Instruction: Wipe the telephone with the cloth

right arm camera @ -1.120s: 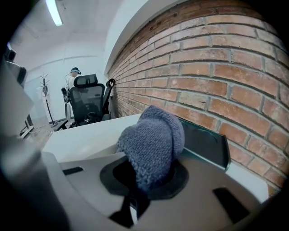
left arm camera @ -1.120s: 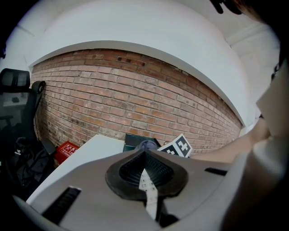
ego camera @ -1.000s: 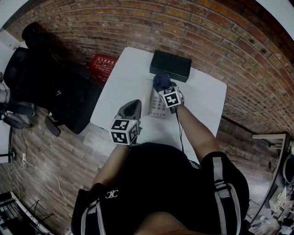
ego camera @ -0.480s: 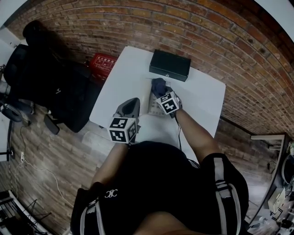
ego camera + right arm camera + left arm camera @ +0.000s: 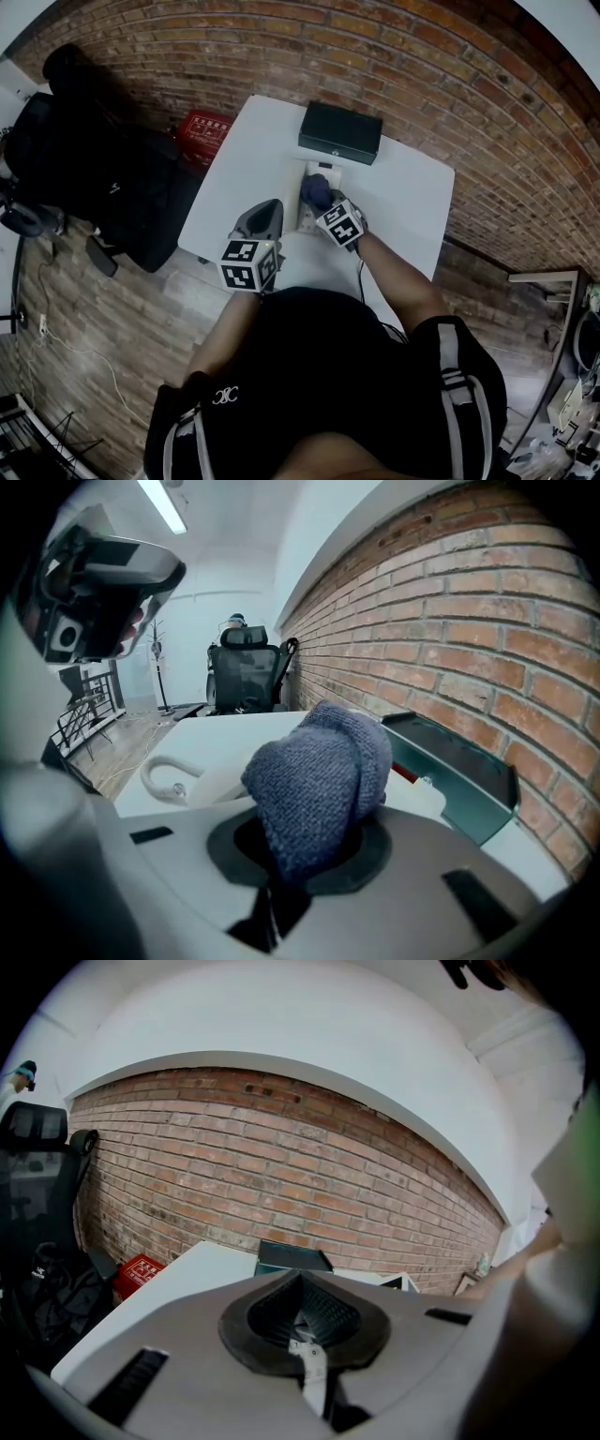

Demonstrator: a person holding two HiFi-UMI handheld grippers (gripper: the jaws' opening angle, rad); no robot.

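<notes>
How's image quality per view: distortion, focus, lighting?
Head view: heavy fisheye, brick wall bows, corners vignetted, light even. Left gripper view: left tool fills the foreground, slightly soft, wall behind sharper. Right gripper view: cloth crisp, ceiling strip light blown out, edges dark.

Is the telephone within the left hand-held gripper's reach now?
Likely yes: the left hand-held gripper hovers empty beside the telephone, bare table between; only the cloth in the right hand-held gripper lies over it.

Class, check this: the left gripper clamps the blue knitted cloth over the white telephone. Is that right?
No, the right gripper clamps the blue knitted cloth over the white telephone; the right gripper view shows it.
</notes>
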